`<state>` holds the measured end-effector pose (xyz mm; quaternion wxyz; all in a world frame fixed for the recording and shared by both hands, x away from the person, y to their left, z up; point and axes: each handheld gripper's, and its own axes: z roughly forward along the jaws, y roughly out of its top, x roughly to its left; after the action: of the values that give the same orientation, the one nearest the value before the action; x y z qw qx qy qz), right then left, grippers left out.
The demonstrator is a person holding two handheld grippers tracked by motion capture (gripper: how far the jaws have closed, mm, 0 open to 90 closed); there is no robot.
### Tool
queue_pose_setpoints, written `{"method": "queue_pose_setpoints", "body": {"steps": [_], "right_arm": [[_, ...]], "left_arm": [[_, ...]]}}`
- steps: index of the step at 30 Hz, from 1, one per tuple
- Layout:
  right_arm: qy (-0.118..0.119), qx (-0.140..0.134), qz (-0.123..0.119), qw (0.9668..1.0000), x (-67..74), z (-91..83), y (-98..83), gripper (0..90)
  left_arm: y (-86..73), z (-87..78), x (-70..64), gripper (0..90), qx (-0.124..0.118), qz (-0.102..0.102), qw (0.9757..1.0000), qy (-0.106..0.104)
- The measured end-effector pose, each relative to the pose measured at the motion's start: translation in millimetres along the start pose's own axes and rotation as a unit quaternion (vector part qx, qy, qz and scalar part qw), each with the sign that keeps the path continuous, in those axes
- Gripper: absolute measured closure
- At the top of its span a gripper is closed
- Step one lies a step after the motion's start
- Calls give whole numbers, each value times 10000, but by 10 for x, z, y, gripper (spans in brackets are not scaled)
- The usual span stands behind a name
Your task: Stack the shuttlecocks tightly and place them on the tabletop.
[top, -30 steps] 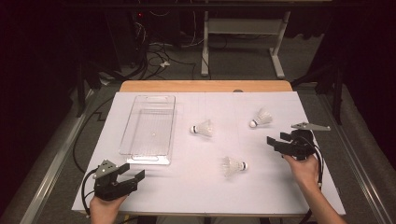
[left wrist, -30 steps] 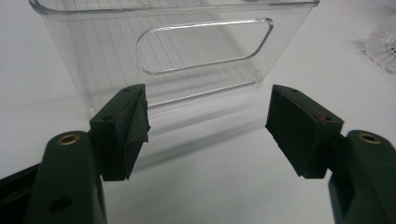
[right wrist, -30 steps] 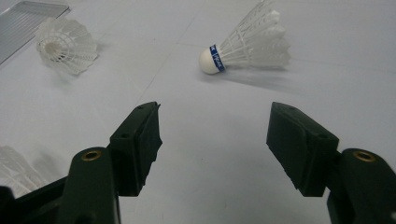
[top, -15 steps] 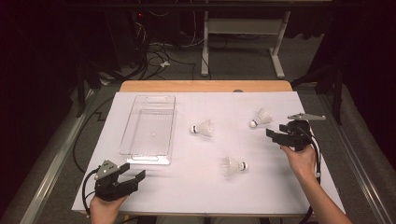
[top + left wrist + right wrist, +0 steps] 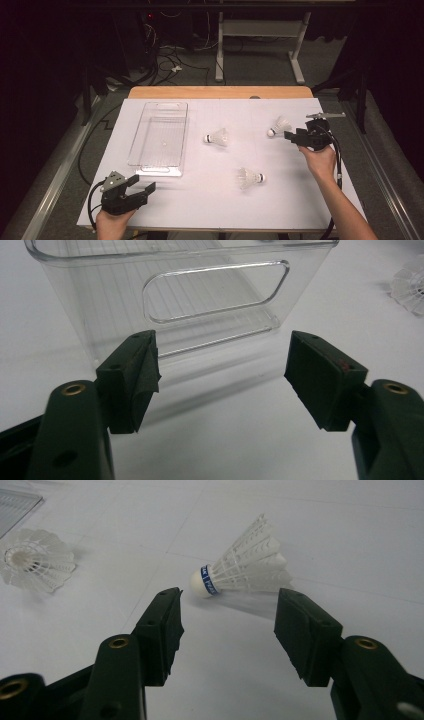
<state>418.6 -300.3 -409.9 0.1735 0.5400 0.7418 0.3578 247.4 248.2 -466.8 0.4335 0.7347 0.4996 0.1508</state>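
**Right gripper approach to the far-right shuttlecock**

Nearest the table's front edge: left gripper [image 5: 145, 189], parked at the front-left corner, jaws spread wide, nothing between the pads [image 5: 134, 385]. Just beyond it, a clear rectangular plastic bin [image 5: 162, 107], short handled end facing the jaws.

Mid-table: two further white feathered shuttlecocks, one at centre front [image 5: 248, 177], one farther back [image 5: 217, 137], both well apart from either tool.

Far right: right gripper [image 5: 288, 135], jaws about two-thirds open and just been closing, holding nothing. Directly ahead of the tips, not yet between them: white feathered shuttlecock with a blue-banded cork [image 5: 240, 570], lying on its side on the white table covering [image 5: 280, 200]. Long axis across the jaw line, cork toward the left-hand pad in the right gripper view, feathers toward the other. Nearer to the right hand by far. Judged requirement: short advance forward to bracket the cork or feather base before closing.
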Motion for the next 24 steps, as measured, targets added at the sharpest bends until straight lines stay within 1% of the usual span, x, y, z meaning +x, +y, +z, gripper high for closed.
{"method": "queue_pose_setpoints", "body": {"steps": [3,6,9,11,13,20,24], "right_arm": [[27,91,24,10000,-14,51,49,424],[24,114,65,9999,-35,104,81,412],[-33,162,108,9998,-59,163,110,412],[-26,218,117,9997,-80,194,143,429],[-85,266,86,9996,-92,209,187,440],[-204,313,197,9991,-159,243,353,439],[-235,356,283,9987,-188,279,408,442]], "left_arm": [[0,0,0,307,6,8,10000,-8],[0,-2,1,306,-2,9,10000,-9],[-1,-1,5,306,1,-8,10000,-4],[-2,-1,3,306,-10,-38,10000,0],[-1,-1,6,306,-17,-37,10000,0],[3,8,8,305,21,-28,10000,-14],[0,2,9,305,-1,-41,10000,-10]]}}
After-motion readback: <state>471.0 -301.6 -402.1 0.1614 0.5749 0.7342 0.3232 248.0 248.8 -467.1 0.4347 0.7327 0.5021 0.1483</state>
